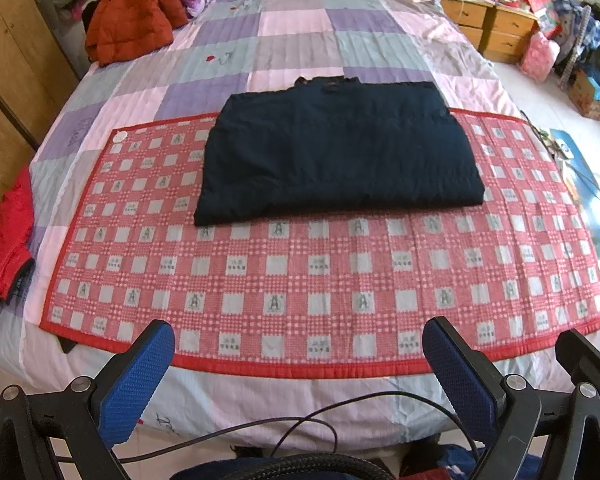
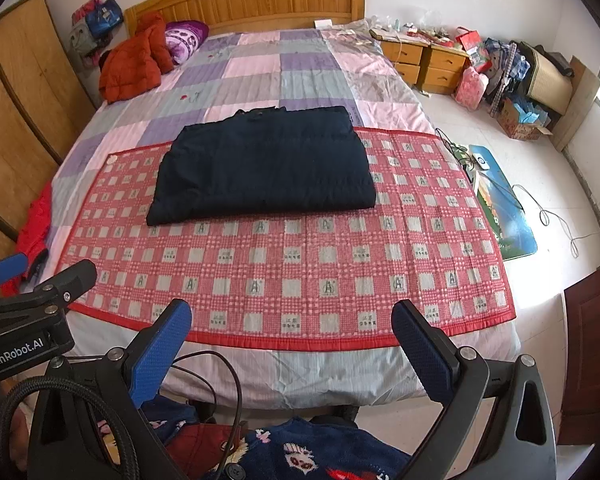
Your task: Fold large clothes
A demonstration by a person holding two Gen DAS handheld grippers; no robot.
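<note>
A dark navy garment [image 1: 336, 152] lies folded into a flat rectangle on a red checked mat [image 1: 300, 280] on the bed; it also shows in the right wrist view [image 2: 264, 166] on the mat [image 2: 300, 264]. My left gripper [image 1: 298, 340] is open and empty, held off the foot of the bed, well short of the garment. My right gripper [image 2: 292, 322] is open and empty, also back from the mat's near edge. The left gripper shows at the left edge of the right wrist view [image 2: 40, 276].
A patchwork quilt [image 1: 292, 40] covers the bed. An orange-red jacket [image 1: 134, 16] lies at the far left, a red garment [image 1: 8, 236] hangs off the left side. Wooden nightstands [image 2: 424, 62] and clutter stand to the right. A blue mat [image 2: 504, 204] lies on the floor. Cables hang below the grippers.
</note>
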